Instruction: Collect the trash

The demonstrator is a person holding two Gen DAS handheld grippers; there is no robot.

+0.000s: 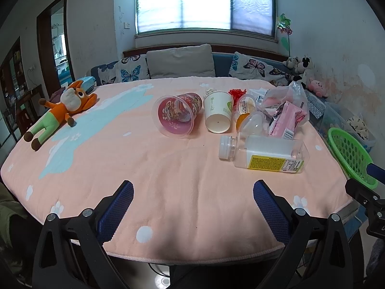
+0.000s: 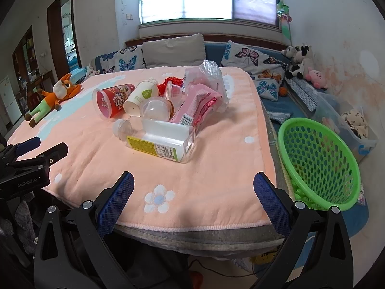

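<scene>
1. Through the left wrist camera I see my left gripper (image 1: 193,193) hanging over the near edge of the table (image 1: 168,180), its jaws spread wide with nothing between the blue pads.
2. The trash lies in a loose cluster on the far right part of the pink cloth: a red plastic cup (image 1: 176,114) on its side with its mouth toward me, a white paper cup (image 1: 218,111) just beside it with its base toward me, and a clear bottle (image 1: 263,153) lying flat nearest me, cap pointing left.
3. Behind the bottle sit a pink wrapper (image 1: 287,119) and a clear plastic bag (image 1: 288,96); I cannot tell whether they touch.
4. A plush toy (image 1: 61,110) lies well apart on the far left, and a green basket (image 1: 350,154) pokes in past the table's right edge.
5. Through the right wrist camera my right gripper (image 2: 193,193) also hovers at the near table edge (image 2: 204,224), jaws fully apart and holding nothing.
6. Here the clear bottle (image 2: 158,139) lies nearest, the red plastic cup (image 2: 113,100) and white paper cup (image 2: 139,97) behind it to the left, the pink wrapper (image 2: 195,106) and clear plastic bag (image 2: 209,77) behind it to the right.
7. The green basket (image 2: 320,161) sits tilted just off the table's right side, nothing visible inside it.
8. The left gripper (image 2: 33,149) shows at the left border.
</scene>
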